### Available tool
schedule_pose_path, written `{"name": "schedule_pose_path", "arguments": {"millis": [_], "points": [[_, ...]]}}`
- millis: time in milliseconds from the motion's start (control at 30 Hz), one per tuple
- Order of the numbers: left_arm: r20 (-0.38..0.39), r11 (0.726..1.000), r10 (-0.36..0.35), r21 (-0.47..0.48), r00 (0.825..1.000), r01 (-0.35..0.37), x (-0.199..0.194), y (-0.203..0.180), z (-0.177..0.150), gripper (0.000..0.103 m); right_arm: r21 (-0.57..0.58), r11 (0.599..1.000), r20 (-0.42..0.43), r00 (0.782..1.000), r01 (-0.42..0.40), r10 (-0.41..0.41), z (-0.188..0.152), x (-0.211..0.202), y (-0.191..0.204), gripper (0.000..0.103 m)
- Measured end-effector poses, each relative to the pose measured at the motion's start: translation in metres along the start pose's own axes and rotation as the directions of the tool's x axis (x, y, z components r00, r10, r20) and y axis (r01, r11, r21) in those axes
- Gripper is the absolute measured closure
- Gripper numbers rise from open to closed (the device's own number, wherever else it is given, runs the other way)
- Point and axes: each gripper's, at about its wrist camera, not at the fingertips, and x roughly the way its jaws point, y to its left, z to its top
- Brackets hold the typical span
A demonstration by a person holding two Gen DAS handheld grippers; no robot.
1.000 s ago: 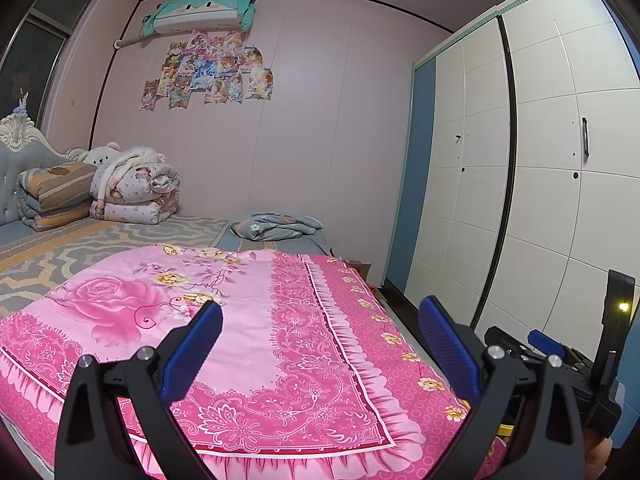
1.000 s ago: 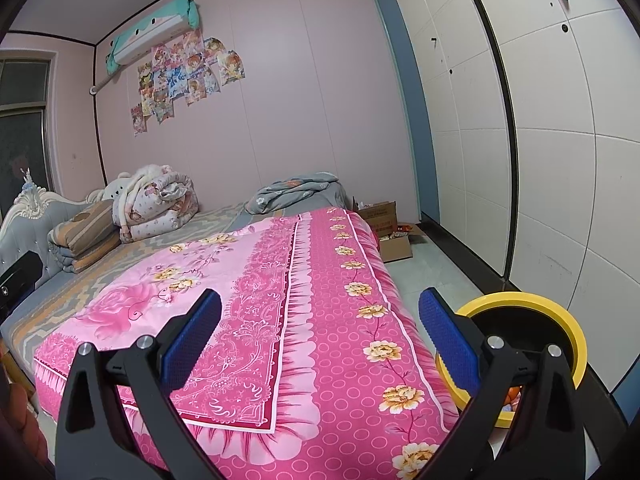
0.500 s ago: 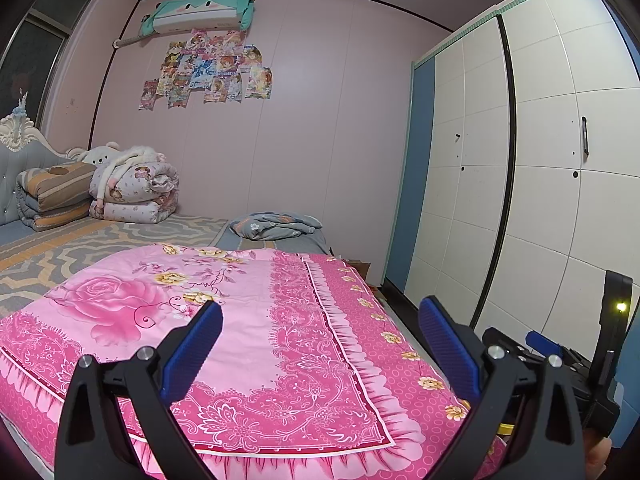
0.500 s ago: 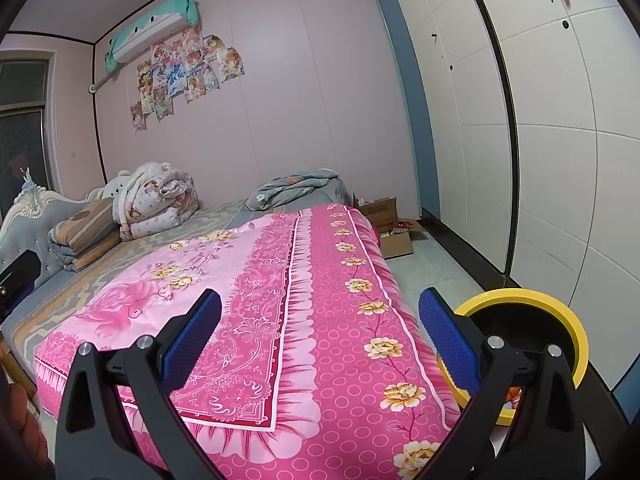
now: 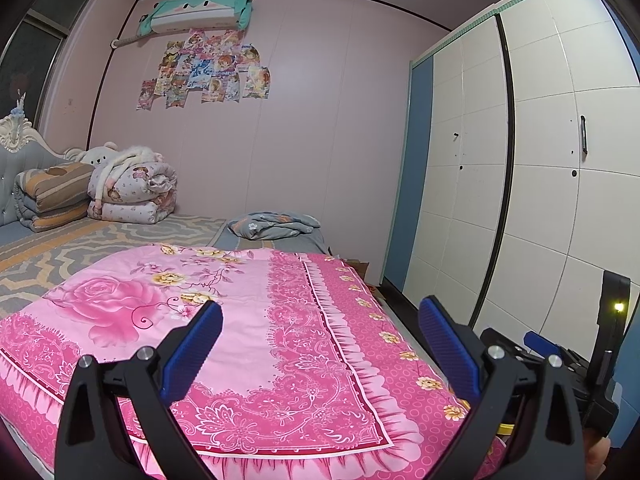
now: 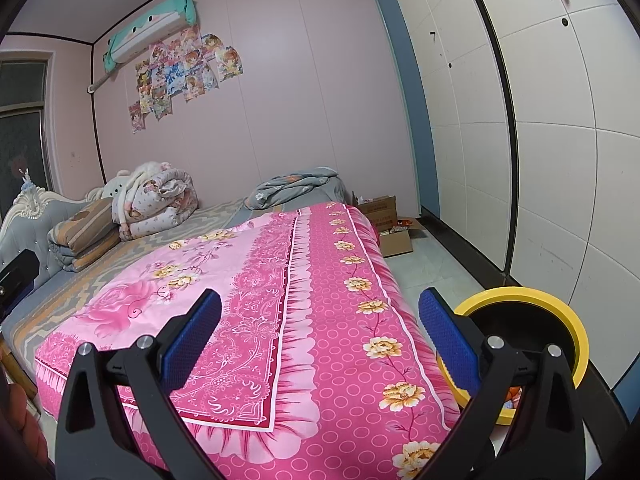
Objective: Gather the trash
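Two grippers, left gripper (image 5: 320,344) and right gripper (image 6: 320,340), fingers spread, empty; yellow-rimmed bin (image 6: 560,312) holding indistinct scraps.

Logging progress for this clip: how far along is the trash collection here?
Done: nothing evident, though a little orange shows inside the yellow-rimmed bin beside the bed. In hand: nothing; left gripper and right gripper hang open and empty over the pink bedspread. Left: likely litter by the open cardboard box on the floor.
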Motion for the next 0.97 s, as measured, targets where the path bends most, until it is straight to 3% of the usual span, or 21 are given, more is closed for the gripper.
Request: {"name": "schedule_pose_path", "arguments": {"millis": [967], "points": [[-0.017, 1.000, -0.007, 0.006, 1.000, 0.007, 0.0054, -0.0042, -0.0015, 0.008, 0.017, 1.000, -0.013, 1.000, 0.009, -0.008, -0.0057, 0.0038, 0.0008, 0.008]]}}
